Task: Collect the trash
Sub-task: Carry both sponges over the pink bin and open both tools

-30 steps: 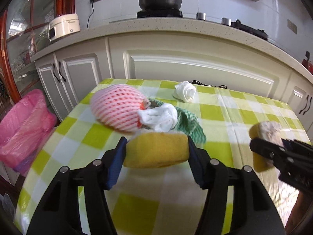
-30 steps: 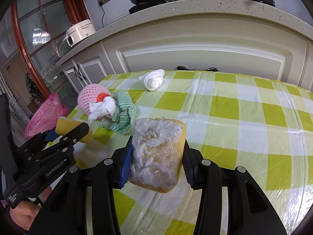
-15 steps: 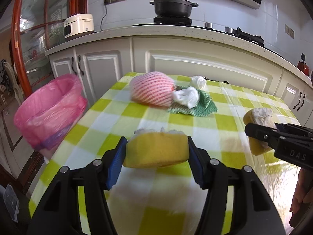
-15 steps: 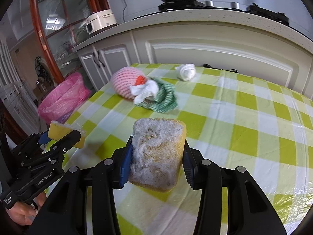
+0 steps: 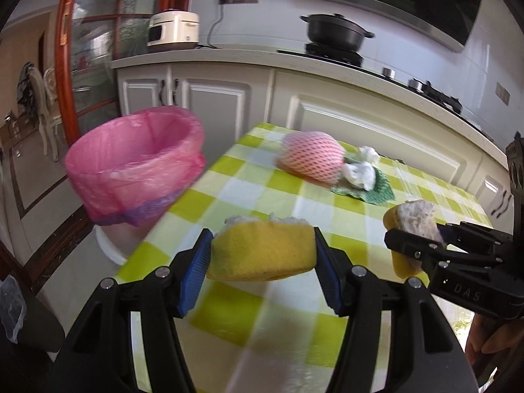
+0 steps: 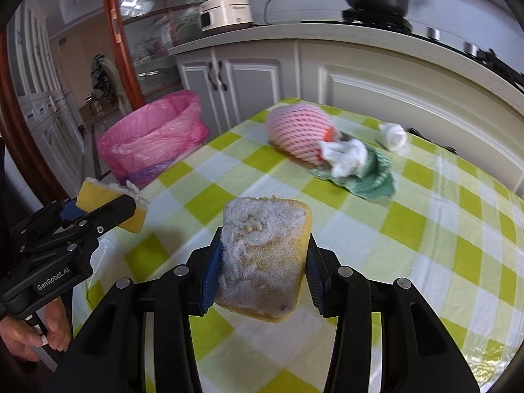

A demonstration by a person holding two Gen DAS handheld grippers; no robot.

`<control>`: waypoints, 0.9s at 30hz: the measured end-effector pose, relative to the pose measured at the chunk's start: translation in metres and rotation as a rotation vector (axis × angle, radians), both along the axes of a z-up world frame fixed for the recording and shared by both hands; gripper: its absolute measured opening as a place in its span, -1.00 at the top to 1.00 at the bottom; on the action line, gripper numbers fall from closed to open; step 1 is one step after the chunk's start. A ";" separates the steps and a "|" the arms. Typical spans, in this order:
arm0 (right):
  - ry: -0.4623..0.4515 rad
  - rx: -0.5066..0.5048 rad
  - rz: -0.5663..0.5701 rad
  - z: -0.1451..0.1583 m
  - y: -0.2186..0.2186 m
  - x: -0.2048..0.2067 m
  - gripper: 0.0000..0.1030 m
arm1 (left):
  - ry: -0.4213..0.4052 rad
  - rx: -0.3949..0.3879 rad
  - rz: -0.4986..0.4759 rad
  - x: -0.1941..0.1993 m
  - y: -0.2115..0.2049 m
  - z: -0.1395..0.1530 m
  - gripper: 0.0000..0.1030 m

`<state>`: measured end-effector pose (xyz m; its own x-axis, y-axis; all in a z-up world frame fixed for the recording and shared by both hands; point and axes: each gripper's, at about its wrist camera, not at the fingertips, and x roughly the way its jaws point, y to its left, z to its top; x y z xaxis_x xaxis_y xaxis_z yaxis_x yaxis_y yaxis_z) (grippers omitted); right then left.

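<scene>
Gripping sponges (image 5: 262,250), both hand-held grippers (image 6: 260,262).

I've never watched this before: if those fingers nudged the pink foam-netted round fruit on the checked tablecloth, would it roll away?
Probably a little: the pink foam-netted round fruit looks rounded. The crumpled white tissue and green cloth against it would likely stop it. Its soft netting should grip, not slip.

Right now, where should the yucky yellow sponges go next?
Probably carry the left gripper leftward until its yellow sponge hangs over the pink-lined trash bin. Both grippers are shut on sponges above the checked table, and the bin sits beside the table's left edge, nearest that gripper.
</scene>
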<state>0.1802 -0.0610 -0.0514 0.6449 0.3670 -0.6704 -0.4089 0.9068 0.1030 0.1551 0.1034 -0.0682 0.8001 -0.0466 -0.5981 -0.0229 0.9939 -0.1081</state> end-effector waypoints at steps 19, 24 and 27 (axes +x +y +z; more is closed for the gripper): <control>-0.056 0.065 0.290 0.047 0.166 0.120 0.15 | -0.059 0.056 0.212 0.080 0.160 0.048 -0.14; -0.063 0.061 0.350 0.047 0.210 0.157 0.15 | -0.052 0.045 0.221 0.117 0.199 0.043 -0.14; -0.063 0.062 0.372 0.044 0.229 0.174 0.15 | -0.042 0.045 0.228 0.131 0.216 0.034 -0.14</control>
